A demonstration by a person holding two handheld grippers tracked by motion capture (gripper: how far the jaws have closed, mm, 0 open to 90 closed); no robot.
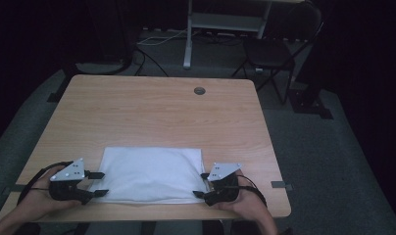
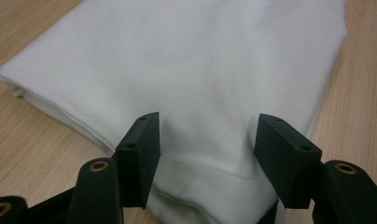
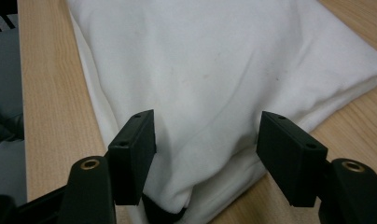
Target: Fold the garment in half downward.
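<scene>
White folded cloth (image 1: 149,174) lay at the near edge of my wooden table (image 1: 152,112), squared off along the front, with my left gripper (image 1: 99,184) at its left end and my right gripper (image 1: 202,185) at its right. In the left gripper view my black jaws stood apart over a corner of the fabric (image 2: 191,93), the pads not pressing on it; in the right gripper view they were likewise spread, astride the layered corner (image 3: 214,84), gripping nothing. I judged the step to be the pause between folds, both ends let go. The next move, as I read it, called for closing on all the layers of each near corner together and lifting evenly, so the stack would not slide open. Farther off, a small grommet (image 1: 199,90) sat in the tabletop, and a dark chair (image 1: 272,51) stood beyond.
</scene>
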